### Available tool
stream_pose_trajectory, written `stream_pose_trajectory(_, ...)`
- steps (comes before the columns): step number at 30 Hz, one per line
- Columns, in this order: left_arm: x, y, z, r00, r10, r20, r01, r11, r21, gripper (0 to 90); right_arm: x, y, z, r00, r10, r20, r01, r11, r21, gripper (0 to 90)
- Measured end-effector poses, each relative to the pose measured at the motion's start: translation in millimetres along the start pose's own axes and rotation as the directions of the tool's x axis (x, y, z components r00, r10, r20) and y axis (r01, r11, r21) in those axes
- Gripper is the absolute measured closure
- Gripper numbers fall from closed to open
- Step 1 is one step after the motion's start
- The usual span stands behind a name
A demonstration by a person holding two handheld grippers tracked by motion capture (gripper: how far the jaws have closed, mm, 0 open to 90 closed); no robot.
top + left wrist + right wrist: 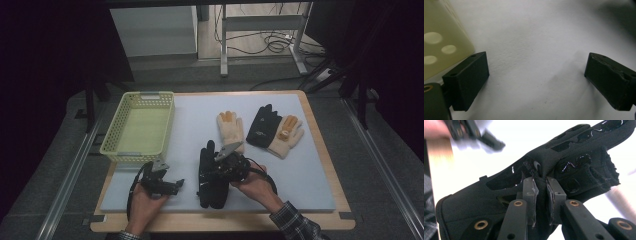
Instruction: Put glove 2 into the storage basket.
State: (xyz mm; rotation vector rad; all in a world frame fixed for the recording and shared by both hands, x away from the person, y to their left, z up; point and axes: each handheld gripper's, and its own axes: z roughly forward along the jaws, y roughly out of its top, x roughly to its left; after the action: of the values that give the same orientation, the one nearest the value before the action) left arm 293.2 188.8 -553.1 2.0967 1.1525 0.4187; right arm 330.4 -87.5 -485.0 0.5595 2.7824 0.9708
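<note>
My right claw is clenched on a pinch of fabric near the middle of the black glove; in the right gripper view the two pads stand close together with a fold of cloth squeezed between them. I judge the grip was taken there so the glove hangs evenly on both sides and does not slip out by one end.

In the high view the black glove sits at lower centre of the frame, over the grey mat, with my right claw on its right side.

My left claw is released: its pads stand wide apart above bare mat, nothing between them. In the high view it rests at lower left, just below the yellow basket. It is idle but close, so it could steady the basket if needed.

The basket occupies the left middle of the frame and looks empty. A cream glove lies at centre, and a second black glove overlapping another cream glove lies at right of centre, both well apart from my claws. Judgement: the gloves are being gathered into the basket one at a time, this being the first.
</note>
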Motion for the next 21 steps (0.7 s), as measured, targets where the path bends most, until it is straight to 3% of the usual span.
stream_pose_trajectory(1, 0.0, 0.0, 0.0, 1.0, 0.0, 0.0, 0.0, 1.0, 0.0, 6.0, -0.3, -5.5, 3.7, 1.0, 0.004, 0.001, -0.004, 1.0, 0.003, 73.6)
stream_pose_trajectory(4, -0.1, 0.0, 0.0, 1.0, 0.0, 0.0, 0.0, 1.0, -0.001, 6.0, -3.9, -16.7, 11.1, 0.9996, 0.027, 0.013, -0.027, 0.9996, -0.006, 53.1)
stream_pose_trajectory(8, -0.1, 0.0, 0.0, 1.0, 0.0, 0.0, 0.0, 1.0, 0.0, 6.0, -15.9, -21.0, 0.9, 0.9961, 0.087, -0.015, -0.088, 0.9931, -0.078, 43.3)
stream_pose_trajectory(12, 0.3, 0.1, -0.2, 1.0, 0.006, 0.0, -0.006, 1.0, 0.003, 6.0, -29.6, -21.3, -11.6, 0.995, 0.096, 0.026, -0.093, 0.9907, -0.099, 43.5)
stream_pose_trajectory(17, 0.2, 0.0, -0.2, 1.0, 0.004, 0.0, -0.004, 1.0, 0.003, 6.0, -56.7, -21.7, -18.7, 0.9879, 0.118, 0.101, -0.107, 0.9888, -0.104, 54.8)
stream_pose_trajectory(18, 0.2, 0.0, -0.2, 1.0, 0.004, 0.0, -0.004, 1.0, 0.003, 6.0, -56.7, -21.7, -18.7, 0.9879, 0.118, 0.101, -0.107, 0.9888, -0.104, 54.8)
stream_pose_trajectory(19, 0.2, 0.0, -0.2, 1.0, 0.004, 0.0, -0.004, 1.0, 0.003, 6.0, -69.6, -20.6, -19.0, 0.9829, 0.139, 0.121, -0.126, 0.9864, -0.105, 57.4)
stream_pose_trajectory(21, 0.2, 0.0, -0.1, 1.0, 0.003, 0.0, -0.003, 1.0, 0.002, 6.0, -82.4, -18.2, -17.9, 0.9786, 0.149, 0.142, -0.134, 0.9853, -0.105, 58.7)
